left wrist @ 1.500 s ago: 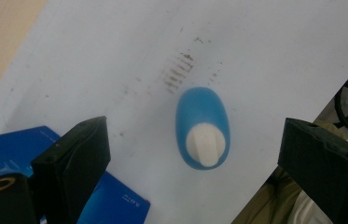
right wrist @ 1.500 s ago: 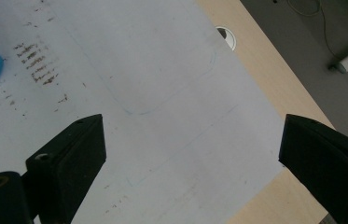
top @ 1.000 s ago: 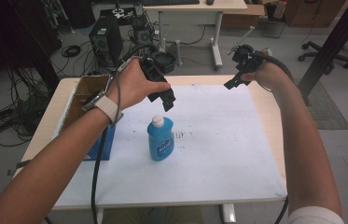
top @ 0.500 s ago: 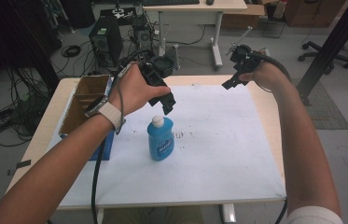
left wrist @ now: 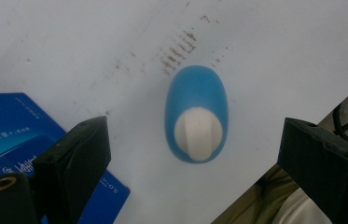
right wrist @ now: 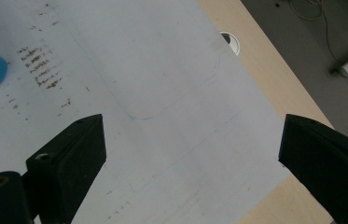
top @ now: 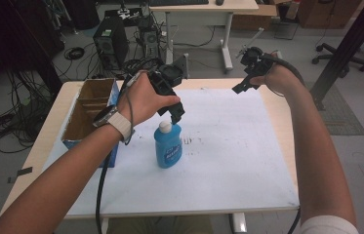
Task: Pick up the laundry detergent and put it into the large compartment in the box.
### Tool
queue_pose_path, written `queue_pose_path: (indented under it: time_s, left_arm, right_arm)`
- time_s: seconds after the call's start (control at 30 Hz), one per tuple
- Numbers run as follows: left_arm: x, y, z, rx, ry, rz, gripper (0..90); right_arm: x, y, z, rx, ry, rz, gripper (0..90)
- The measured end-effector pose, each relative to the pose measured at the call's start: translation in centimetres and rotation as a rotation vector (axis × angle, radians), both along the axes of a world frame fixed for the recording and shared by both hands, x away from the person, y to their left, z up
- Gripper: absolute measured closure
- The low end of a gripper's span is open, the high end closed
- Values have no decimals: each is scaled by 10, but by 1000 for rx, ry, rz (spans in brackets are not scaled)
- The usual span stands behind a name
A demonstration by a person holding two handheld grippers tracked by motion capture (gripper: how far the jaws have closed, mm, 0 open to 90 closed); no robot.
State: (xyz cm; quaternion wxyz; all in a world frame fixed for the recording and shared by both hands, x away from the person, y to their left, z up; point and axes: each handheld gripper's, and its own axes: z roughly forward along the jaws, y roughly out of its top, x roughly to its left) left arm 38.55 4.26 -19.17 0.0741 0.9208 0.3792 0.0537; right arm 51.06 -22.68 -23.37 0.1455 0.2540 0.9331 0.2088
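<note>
A lab or office workroom.
A black desktop computer tower (top: 112, 46) sits among tangled black floor cables (top: 6, 129), beside a pale wooden desk (top: 204, 12) and black wheeled office chair (top: 345, 53).

high view: above, facing forward-down, far | left gripper view: close, straight down on blue bottle (left wrist: 196, 114) | right gripper view: probably higher, shares worktop (right wrist: 279, 88) sheet

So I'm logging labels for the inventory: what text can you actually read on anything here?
Blue bottle: its label has white print, too blurred to read.
Blue box: small white lettering, too small to read.
White sheet: brown smudges, no words.
</note>
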Motion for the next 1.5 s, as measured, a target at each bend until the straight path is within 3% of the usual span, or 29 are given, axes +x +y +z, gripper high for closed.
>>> queue_pose_path:
  time_s: [1.5]
  left_arm:
    - [4, -1, -49, 0, 43, 32, 97]
  right_arm:
    - [-1, 0, -5, -10, 4, 1, 72]
